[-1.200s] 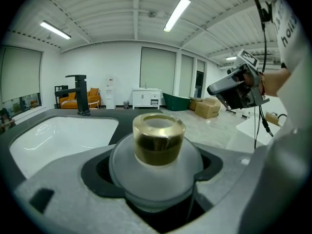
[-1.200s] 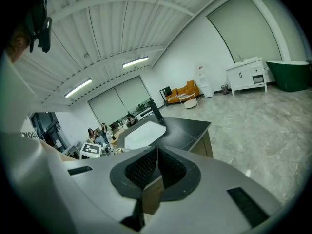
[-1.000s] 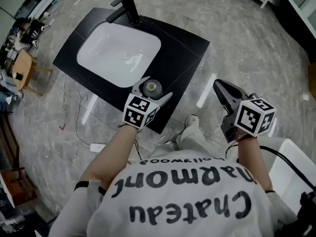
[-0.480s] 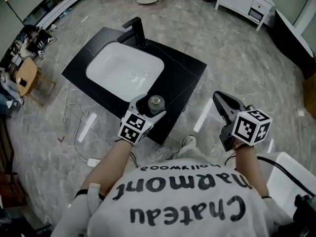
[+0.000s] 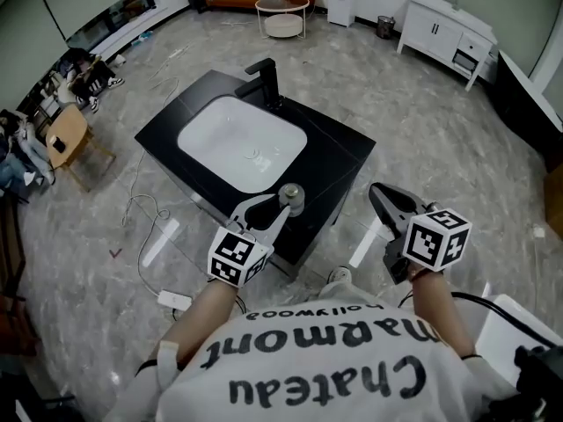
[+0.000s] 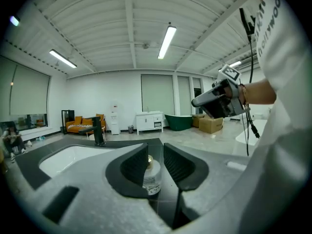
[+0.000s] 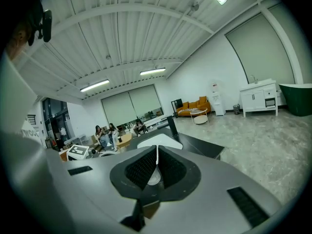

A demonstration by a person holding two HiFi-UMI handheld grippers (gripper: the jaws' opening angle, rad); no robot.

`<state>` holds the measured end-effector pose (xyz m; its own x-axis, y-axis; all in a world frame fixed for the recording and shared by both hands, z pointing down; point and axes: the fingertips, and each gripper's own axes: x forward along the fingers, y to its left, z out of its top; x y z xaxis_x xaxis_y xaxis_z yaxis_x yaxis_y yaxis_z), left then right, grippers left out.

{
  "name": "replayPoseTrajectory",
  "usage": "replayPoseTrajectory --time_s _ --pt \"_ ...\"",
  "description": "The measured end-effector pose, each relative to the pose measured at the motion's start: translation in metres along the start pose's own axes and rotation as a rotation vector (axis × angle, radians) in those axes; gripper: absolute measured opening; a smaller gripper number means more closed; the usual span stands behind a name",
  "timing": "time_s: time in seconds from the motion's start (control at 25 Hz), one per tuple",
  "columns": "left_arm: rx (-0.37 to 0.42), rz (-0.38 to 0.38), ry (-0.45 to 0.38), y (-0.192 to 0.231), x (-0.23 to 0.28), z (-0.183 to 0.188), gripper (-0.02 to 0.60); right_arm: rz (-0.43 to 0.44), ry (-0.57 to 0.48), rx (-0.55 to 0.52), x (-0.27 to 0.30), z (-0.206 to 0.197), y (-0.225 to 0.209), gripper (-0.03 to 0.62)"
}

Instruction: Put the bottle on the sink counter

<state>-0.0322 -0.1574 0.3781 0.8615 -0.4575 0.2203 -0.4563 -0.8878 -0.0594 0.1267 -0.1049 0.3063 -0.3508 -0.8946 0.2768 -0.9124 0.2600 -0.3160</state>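
There was one bottle [image 5: 290, 198], one black sink counter [image 5: 339, 161] with one white basin [image 5: 237, 139] and one dark tap [image 5: 264, 77], and two grippers, one in each hand.

The left gripper [image 6: 156, 152] had just been closing its jaws, which stood narrowly apart with nothing between the pads. The small clear bottle, gold-capped, stood upright on the counter just ahead of the jaw tips. It showed through the gap but neither pad pressed on it. The basin lay beyond and to the left of that gripper, with the tap at the basin's far side.

The right gripper [image 7: 156, 152] had its jaws together, only a thin slit between the pads, and held nothing. It hung off the counter's side, over the grey floor [image 5: 422, 104], well to the right of the left gripper and clear of the bottle.

In the left gripper view the left jaw covered part of the bottle, and the label's print was too small to read. The right gripper view did not show the bottle. In the head view the person's shirt [image 5: 325, 367] filled the bottom, and the left gripper hid part of the counter's near edge.
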Motion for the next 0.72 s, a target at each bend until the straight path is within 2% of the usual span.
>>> replayPoseTrajectory --time_s 0.08,0.36,0.44,0.56,0.72 --pt "-0.038 0.019 -0.012 -0.005 -0.010 0.007 0.073 0.026 0.007 -0.006 -0.002 -0.003 0.010 0.018" --pt "-0.255 0.097 -0.042 -0.018 -0.036 0.018 0.015 0.119 0.010 -0.013 -0.005 -0.005 0.025 0.018" --pt "-0.310 0.147 -0.062 -0.025 -0.050 0.018 0.015 0.150 0.020 -0.015 -0.008 -0.007 0.027 0.018" --pt "-0.388 0.265 -0.099 -0.035 -0.077 0.021 0.015 0.183 0.068 -0.051 -0.020 -0.015 0.028 0.018" --pt "-0.431 0.361 -0.158 -0.064 -0.101 0.027 0.015 0.219 0.120 -0.080 -0.047 -0.027 0.026 0.018"
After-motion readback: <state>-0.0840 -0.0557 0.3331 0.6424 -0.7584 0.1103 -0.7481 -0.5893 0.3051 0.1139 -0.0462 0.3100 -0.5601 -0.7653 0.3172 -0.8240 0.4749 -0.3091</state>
